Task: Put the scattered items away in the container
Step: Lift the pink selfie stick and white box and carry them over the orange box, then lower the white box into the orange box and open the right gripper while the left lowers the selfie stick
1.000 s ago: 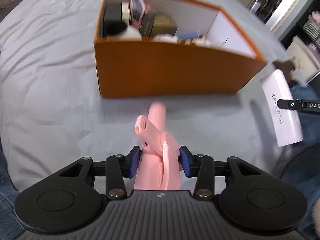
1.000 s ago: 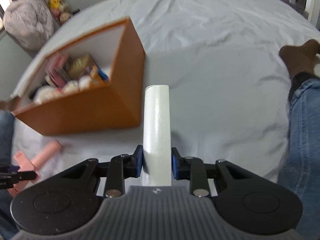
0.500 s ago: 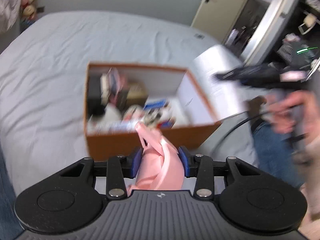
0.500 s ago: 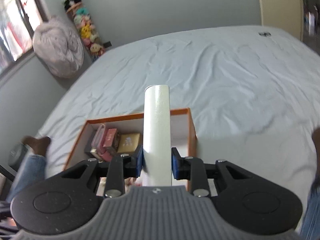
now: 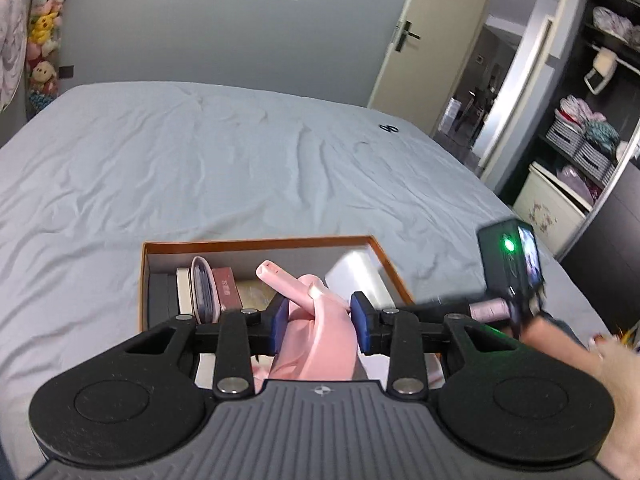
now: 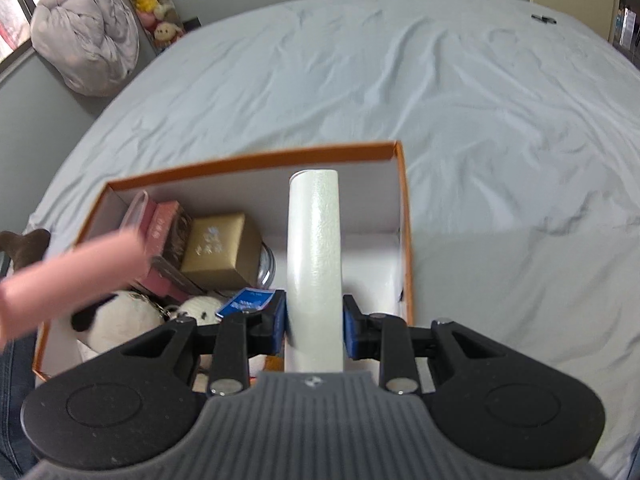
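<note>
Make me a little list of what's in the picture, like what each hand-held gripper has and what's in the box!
Place: grey bed
Container: orange box, open on top
Left hand-held gripper: jaws closing around a pink plastic thing, above the box
Right hand-held gripper: shut on a white tube, over the box's bare right end
Already in box: gold box, plush toy, blue card

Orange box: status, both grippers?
Left gripper closing on pink plastic tool. Right gripper holds white tube. Both over orange cardboard box. Nothing blocking.
</note>
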`<state>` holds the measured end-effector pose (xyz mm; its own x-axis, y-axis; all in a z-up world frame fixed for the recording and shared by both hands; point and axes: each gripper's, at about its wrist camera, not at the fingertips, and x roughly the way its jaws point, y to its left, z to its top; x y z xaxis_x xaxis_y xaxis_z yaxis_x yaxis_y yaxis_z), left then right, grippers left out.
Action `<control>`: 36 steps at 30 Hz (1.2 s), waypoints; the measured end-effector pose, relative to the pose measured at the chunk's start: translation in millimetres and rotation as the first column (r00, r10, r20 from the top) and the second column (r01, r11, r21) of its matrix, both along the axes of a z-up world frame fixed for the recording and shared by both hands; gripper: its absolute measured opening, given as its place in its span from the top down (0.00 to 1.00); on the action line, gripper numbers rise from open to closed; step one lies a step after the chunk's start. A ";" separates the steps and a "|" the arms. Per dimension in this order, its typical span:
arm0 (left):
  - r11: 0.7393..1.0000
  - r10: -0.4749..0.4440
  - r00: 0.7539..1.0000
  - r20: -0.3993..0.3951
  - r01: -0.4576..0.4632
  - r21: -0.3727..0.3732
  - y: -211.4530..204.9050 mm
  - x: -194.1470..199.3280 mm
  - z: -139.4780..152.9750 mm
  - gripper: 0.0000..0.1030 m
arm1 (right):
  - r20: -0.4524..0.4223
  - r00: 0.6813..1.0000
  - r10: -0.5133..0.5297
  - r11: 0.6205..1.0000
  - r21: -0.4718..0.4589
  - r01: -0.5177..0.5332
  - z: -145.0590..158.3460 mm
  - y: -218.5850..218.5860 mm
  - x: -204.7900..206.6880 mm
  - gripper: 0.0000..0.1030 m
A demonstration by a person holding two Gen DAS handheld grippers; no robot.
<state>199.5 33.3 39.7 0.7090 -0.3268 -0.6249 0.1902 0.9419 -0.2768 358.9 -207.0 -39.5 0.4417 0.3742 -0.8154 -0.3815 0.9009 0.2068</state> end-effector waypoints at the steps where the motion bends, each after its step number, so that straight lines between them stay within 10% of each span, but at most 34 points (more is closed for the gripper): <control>1: 1.000 0.004 1.000 -0.008 -0.004 -0.007 0.4 4.0 -6.0 0.62 | -0.002 1.000 0.004 1.000 -0.015 -0.004 -3.0 3.4 0.0 0.70; 24: 0.990 0.047 0.996 -0.081 -0.057 -0.125 3.6 35.7 -38.4 0.62 | -0.049 0.993 0.103 0.971 -0.212 -0.111 -4.0 34.4 1.9 0.79; 36: 0.986 0.017 0.998 -0.059 -0.027 -0.167 -3.5 39.7 -37.1 0.62 | -0.067 0.957 0.283 0.801 -0.533 -0.274 -26.3 58.6 -7.1 0.89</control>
<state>239.2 29.8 2.6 0.6822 -0.4147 -0.6022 0.1493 0.8853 -0.4405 351.9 -148.3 -65.8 0.3995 -0.0056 -0.9167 -0.6322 0.7225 -0.2799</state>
